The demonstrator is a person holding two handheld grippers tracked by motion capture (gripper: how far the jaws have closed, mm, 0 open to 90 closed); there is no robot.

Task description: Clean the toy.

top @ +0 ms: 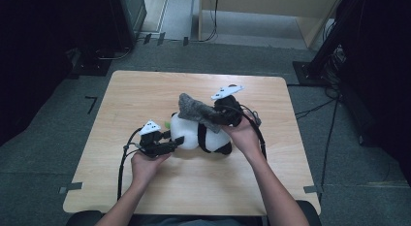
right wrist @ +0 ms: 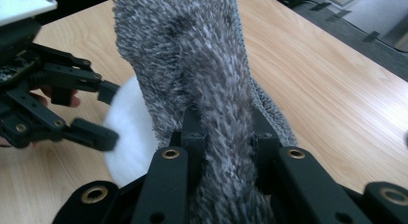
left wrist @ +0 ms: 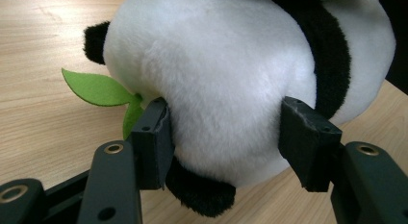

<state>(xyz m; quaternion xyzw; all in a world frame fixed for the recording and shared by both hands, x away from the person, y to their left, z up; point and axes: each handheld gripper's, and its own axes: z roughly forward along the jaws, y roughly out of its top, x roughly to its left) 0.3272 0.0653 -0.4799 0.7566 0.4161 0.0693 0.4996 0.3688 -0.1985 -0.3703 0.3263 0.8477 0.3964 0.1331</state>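
table (top: 145, 187): light wood, centre of frame.
panda toy (top: 201, 134): lying mid-table, long axis left-right, head end toward left tongs; green leaf (left wrist: 96, 88) sticks out at its left.
grey cloth (top: 198, 110): draped over panda's top, up-right of the body, trailing to right tongs.
left tongs (top: 177, 142): partly closed, pads pressing panda's white body both sides.
right tongs (right wrist: 225, 132): narrow, pinching grey cloth; nearer hand for the wipe, panda lies down-left of it.
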